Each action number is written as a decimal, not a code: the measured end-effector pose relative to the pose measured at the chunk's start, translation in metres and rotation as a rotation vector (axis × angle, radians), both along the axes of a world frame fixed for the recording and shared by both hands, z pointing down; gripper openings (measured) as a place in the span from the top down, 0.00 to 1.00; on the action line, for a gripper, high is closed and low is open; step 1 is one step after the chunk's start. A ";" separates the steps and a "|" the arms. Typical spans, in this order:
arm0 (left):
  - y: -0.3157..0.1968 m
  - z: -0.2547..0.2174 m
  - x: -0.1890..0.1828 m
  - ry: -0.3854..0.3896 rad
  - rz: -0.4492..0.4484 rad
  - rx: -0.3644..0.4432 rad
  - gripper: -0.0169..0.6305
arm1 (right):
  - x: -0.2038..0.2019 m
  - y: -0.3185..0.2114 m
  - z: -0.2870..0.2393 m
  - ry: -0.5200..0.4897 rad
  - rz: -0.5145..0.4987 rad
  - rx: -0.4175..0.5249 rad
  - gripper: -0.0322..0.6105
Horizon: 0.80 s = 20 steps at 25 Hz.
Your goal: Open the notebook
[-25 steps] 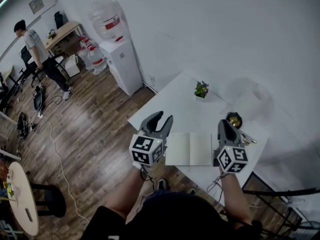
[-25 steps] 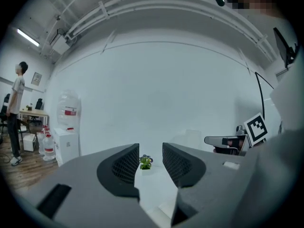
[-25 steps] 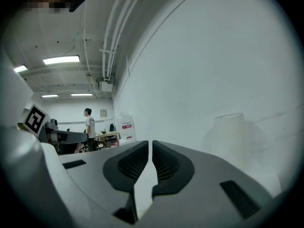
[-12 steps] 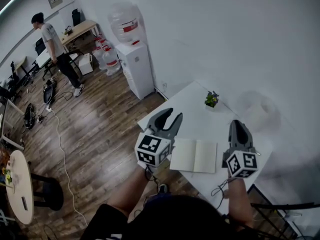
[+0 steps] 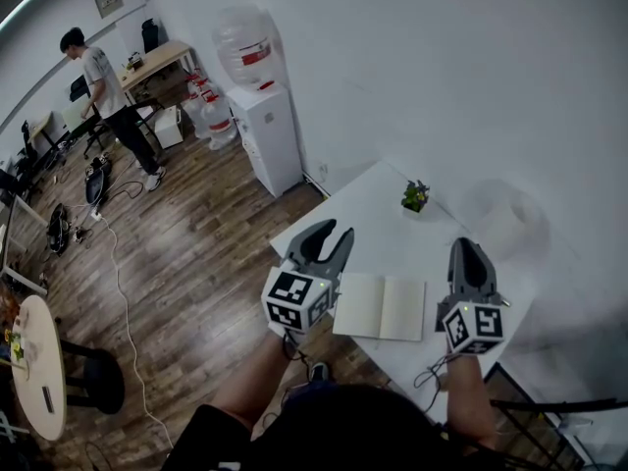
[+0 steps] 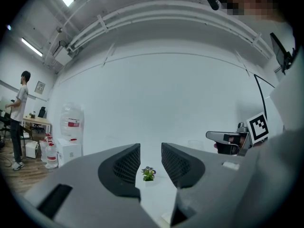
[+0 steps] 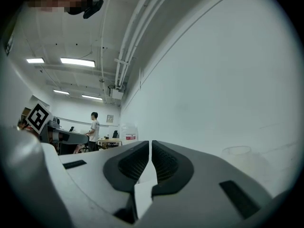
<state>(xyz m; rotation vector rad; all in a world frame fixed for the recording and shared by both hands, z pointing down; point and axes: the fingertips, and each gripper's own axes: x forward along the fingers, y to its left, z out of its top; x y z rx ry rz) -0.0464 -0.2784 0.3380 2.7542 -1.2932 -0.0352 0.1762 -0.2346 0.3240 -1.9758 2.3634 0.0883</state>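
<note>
The notebook (image 5: 383, 306) lies open on the white table (image 5: 373, 214), showing two cream pages, between my two grippers in the head view. My left gripper (image 5: 335, 232) hovers above the table's left edge, left of the notebook; its jaws are closing and nothing is between them (image 6: 150, 148). My right gripper (image 5: 468, 245) hangs over the table to the right of the notebook, its jaws drawn together to a thin slit with nothing in them (image 7: 150, 144). Neither gripper touches the notebook.
A small potted plant (image 5: 415, 195) stands at the table's far side, also seen between the left jaws (image 6: 148, 173). A water dispenser (image 5: 270, 130) stands by the wall to the left. A person (image 5: 103, 86) stands far off by a desk. Cables lie on the wooden floor.
Both grippers have risen above the table and the left jaws have narrowed a little. A dark object beside the right gripper has gone out of sight behind it. The notebook has not moved.
</note>
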 end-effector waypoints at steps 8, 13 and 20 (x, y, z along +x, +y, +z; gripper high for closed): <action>0.003 -0.002 0.000 0.013 0.002 -0.002 0.77 | 0.003 0.002 -0.001 -0.004 0.011 -0.002 0.92; 0.005 -0.001 0.000 0.013 0.001 -0.012 0.77 | 0.002 0.003 0.000 -0.007 0.009 -0.005 0.92; 0.006 0.004 -0.001 0.013 0.006 -0.022 0.77 | -0.002 0.004 0.003 -0.010 0.006 0.001 0.93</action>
